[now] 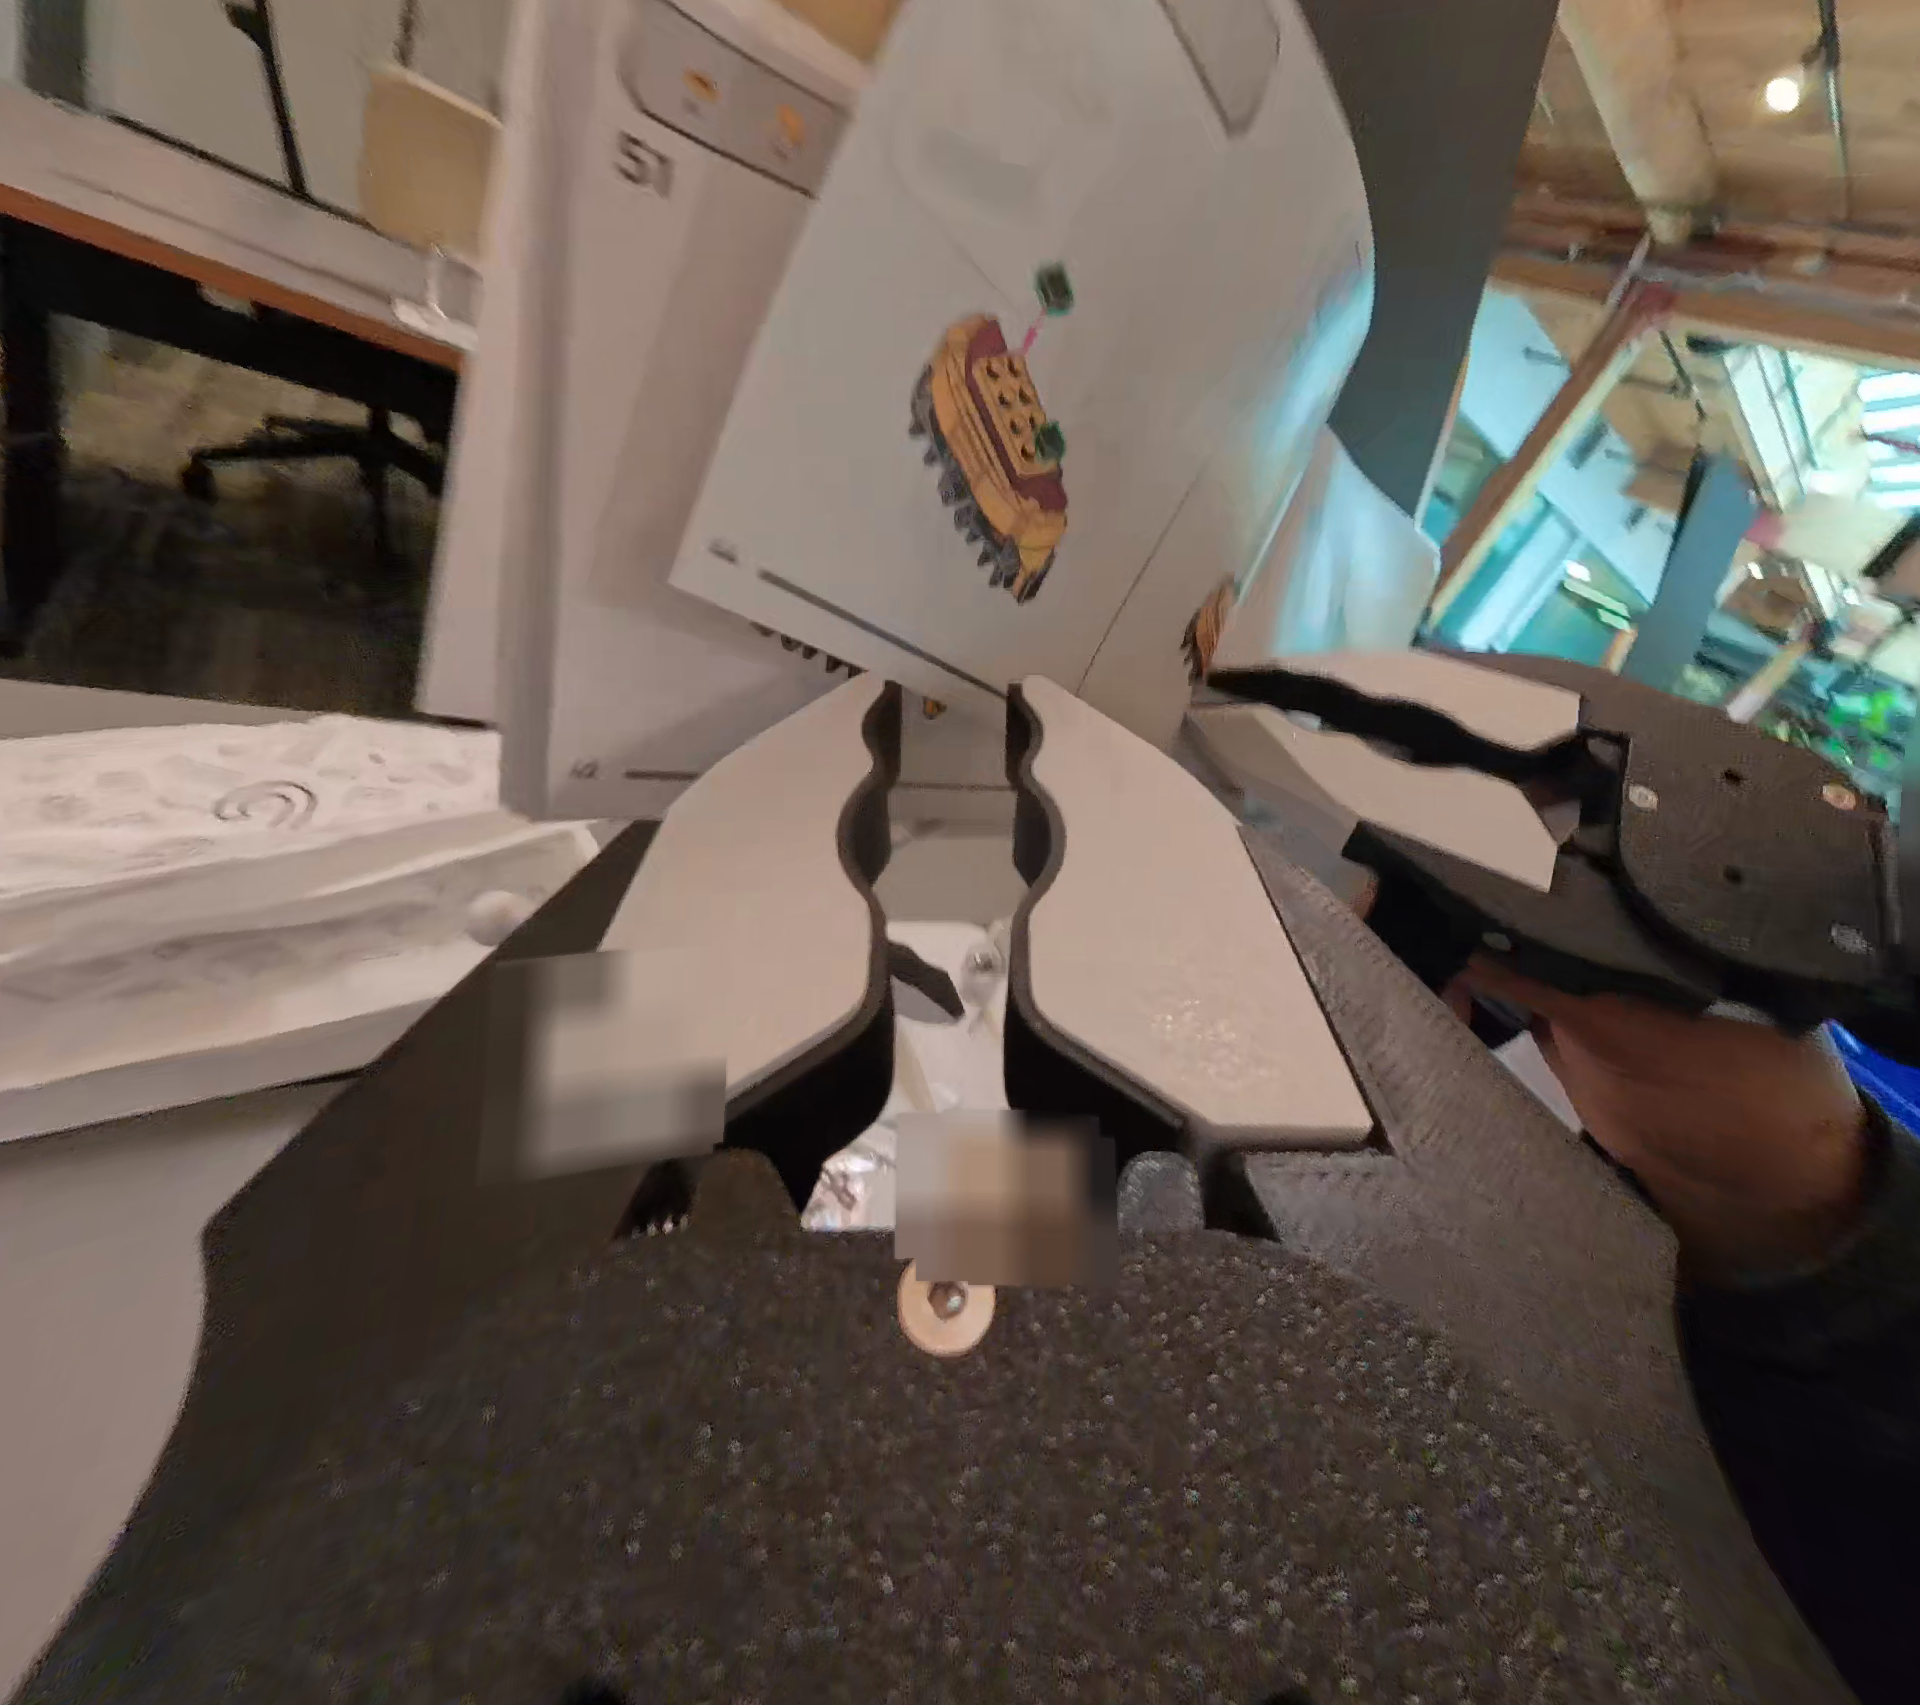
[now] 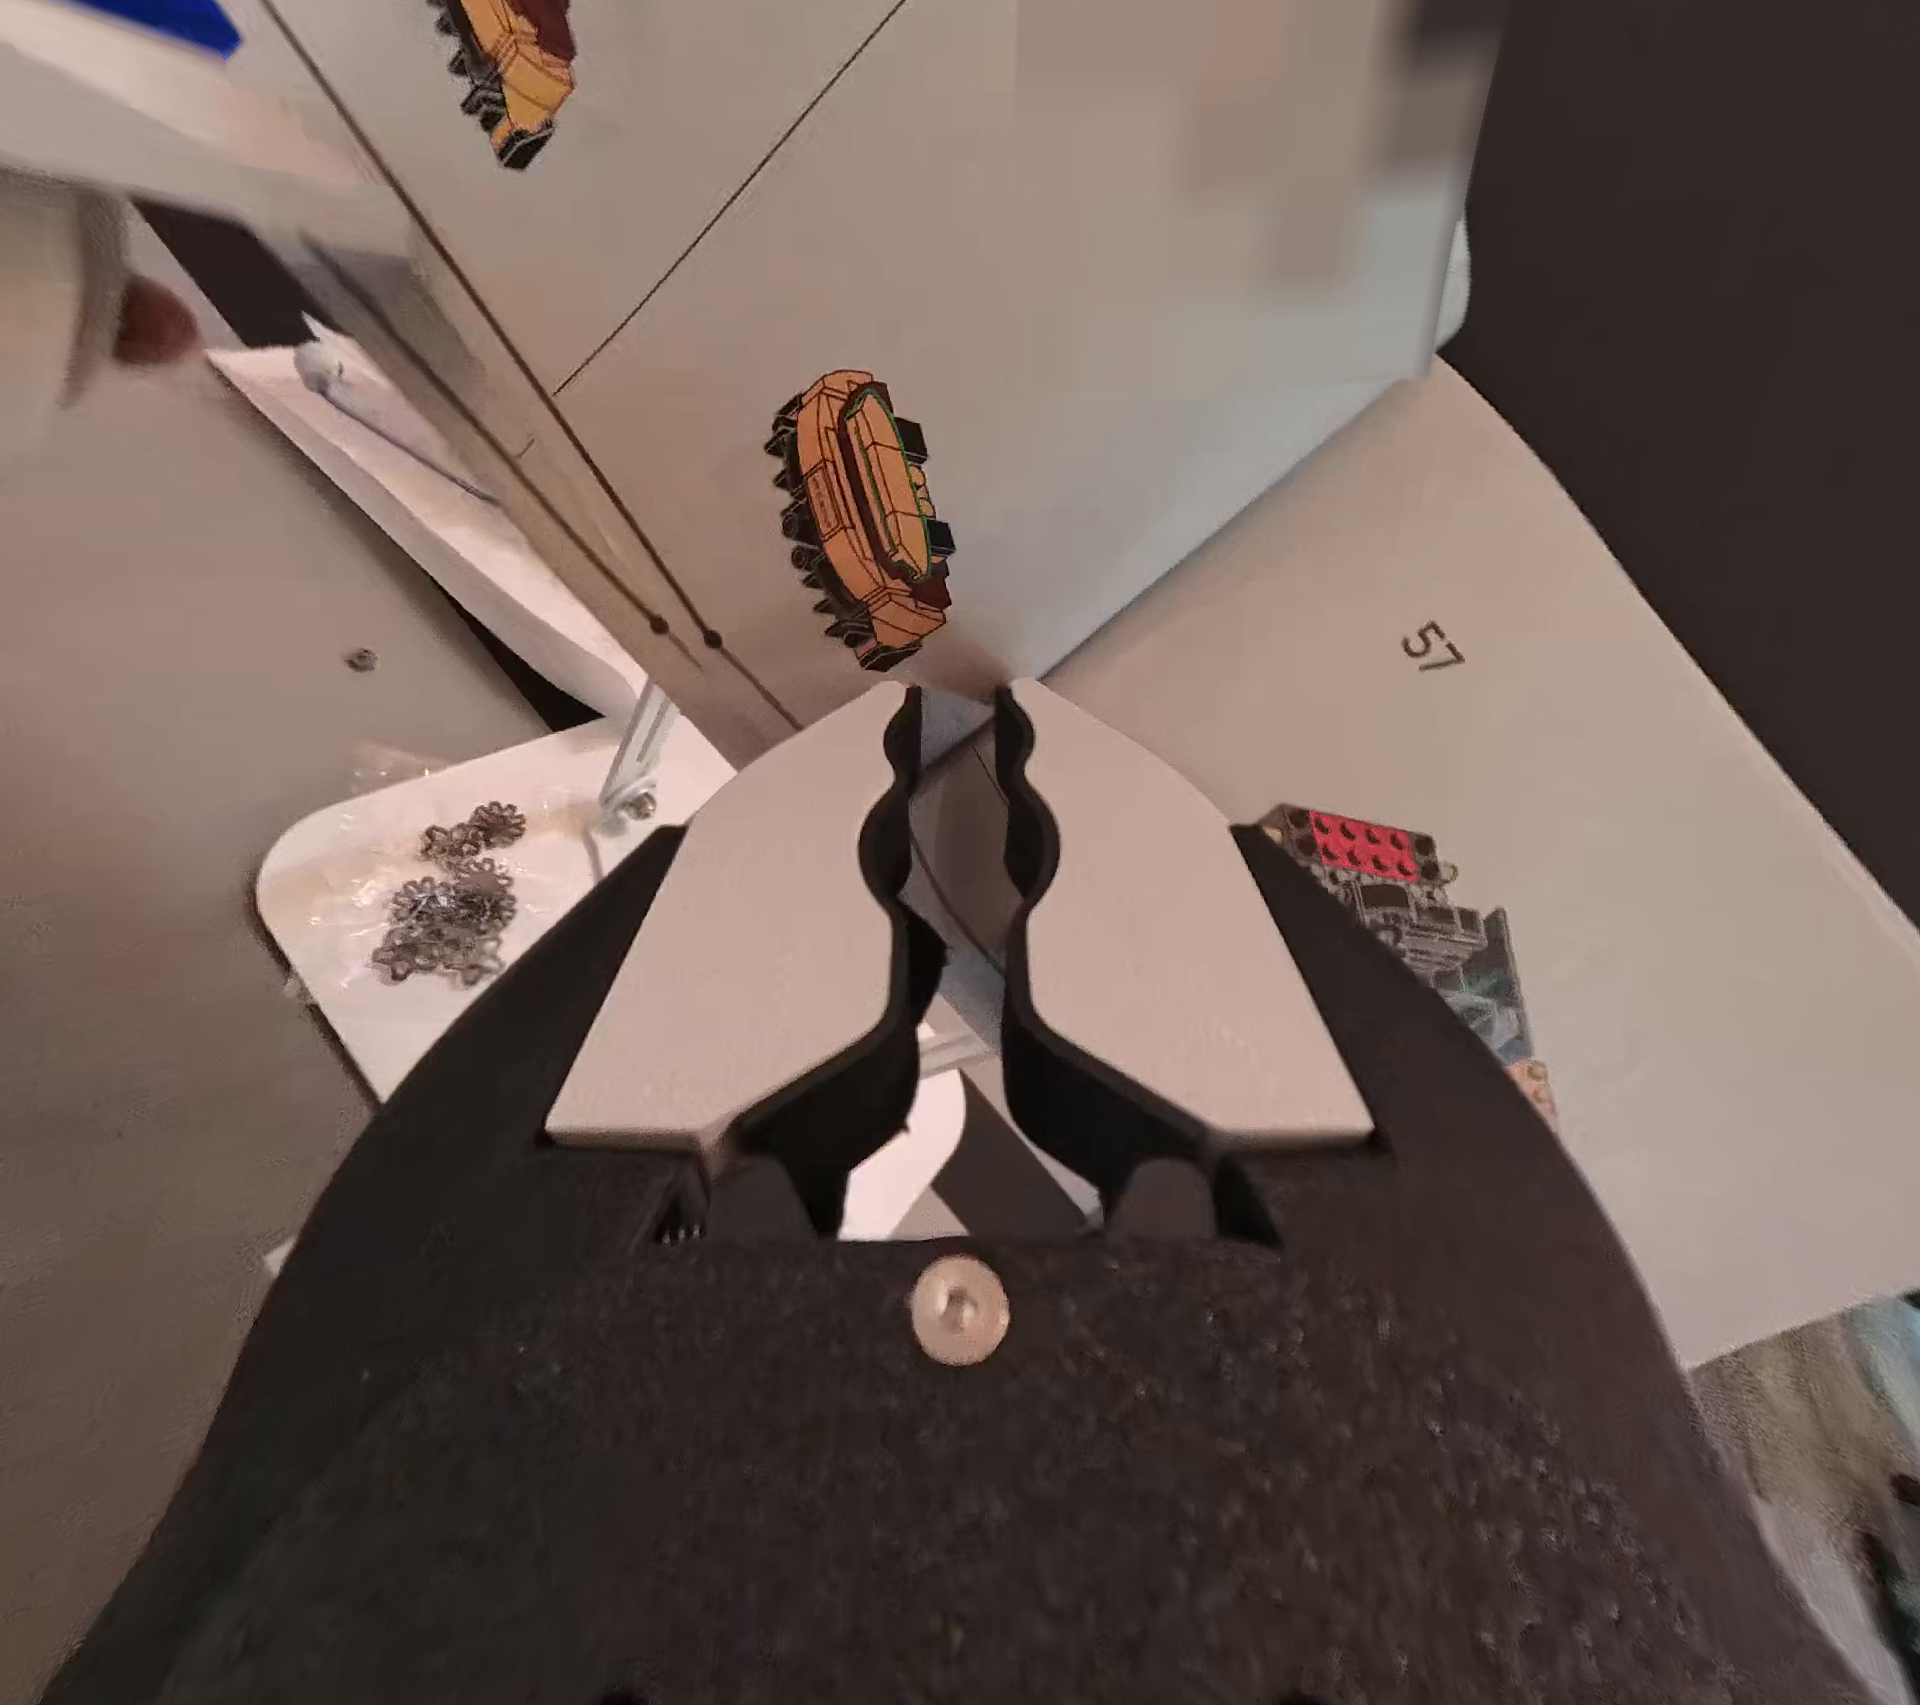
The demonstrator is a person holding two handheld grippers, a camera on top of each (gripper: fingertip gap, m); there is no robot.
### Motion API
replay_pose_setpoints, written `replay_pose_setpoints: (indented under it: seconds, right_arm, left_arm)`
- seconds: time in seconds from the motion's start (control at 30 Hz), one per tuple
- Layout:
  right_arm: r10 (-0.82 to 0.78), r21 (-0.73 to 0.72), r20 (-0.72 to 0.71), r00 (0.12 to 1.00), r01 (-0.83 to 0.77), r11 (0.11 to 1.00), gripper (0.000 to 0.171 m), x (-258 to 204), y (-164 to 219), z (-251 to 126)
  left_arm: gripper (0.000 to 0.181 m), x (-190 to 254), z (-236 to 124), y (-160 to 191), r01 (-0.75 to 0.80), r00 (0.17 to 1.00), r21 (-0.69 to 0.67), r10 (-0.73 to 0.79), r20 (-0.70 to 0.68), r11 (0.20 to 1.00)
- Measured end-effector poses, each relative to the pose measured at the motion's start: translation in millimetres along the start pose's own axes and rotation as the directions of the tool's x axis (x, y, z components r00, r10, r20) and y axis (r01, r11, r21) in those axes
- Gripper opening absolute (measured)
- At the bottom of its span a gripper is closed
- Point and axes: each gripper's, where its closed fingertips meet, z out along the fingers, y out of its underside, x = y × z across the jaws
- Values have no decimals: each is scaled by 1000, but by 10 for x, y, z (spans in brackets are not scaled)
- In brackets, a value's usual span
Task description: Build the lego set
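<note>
Each tool, the left tool point(image 1: 945, 699) and the right tool point(image 2: 956, 699), has a grainy black body, pale grey finger plates with wavy black inner edges, and one silver screw; a dark sleeve point(image 1: 1797, 1292) covers the wrist.

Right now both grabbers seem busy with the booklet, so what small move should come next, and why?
Probably lay the lifted page flat. The left gripper and right gripper both sit at its lower edge with a narrow gap between the fingers, and the page stands curled upright above the booklet, so the drawings are hard to follow.
</note>
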Motion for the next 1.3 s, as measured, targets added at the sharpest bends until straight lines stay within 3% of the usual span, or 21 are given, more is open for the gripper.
replay_pose_setpoints:
  seconds: [0.1,0.2,0.33,0.47,0.57,0.73,0.8,0.9,1.0,1.1,1.27,1.3]
  right_arm:
    - [-66,-27,1,998,66,997,12,-33,-25,28]
    - [-141,-60,5,990,141,988,12,-57,-29,69]
    - [-184,-105,43,982,187,977,14,-72,-22,87]
    - [-158,-118,76,985,166,979,12,-63,-26,102]
    - [-113,-120,105,988,125,985,8,-50,-63,84]
    - [-158,-130,89,983,169,977,7,-40,-187,130]
    - [-184,-168,84,979,196,966,9,-43,-166,170]
    - [-213,-187,86,973,226,956,7,-44,-162,213]
    - [-222,-207,90,971,236,950,3,-47,-167,233]
    - [-216,-217,78,973,228,949,0,-40,-167,258]
    - [-190,-214,77,979,202,956,0,-34,-163,267]
    - [-183,-212,78,980,196,957,0,-34,-163,266]
  left_arm:
    - [24,-60,-130,-282,-65,997,110,59,56,992]
    - [18,89,-182,-444,-215,976,140,211,46,966]
    - [16,350,78,-131,-314,947,-33,310,-86,949]
    - [14,244,184,-81,-464,884,-82,466,17,882]
    - [11,144,42,-376,-449,891,2,447,80,894]
    - [3,3,-140,-404,-434,901,-101,433,-35,895]
    - [4,-100,-216,-310,-432,901,-206,429,-64,878]
    - [12,-266,-312,-93,-242,970,-308,233,-66,920]
    - [16,-420,-347,146,96,995,-260,-103,-14,961]
    - [32,-492,-256,424,423,899,-230,-438,-16,876]
    - [34,-470,-7,454,655,745,-126,-665,-59,745]
    - [28,-504,23,439,672,734,-98,-678,-50,734]
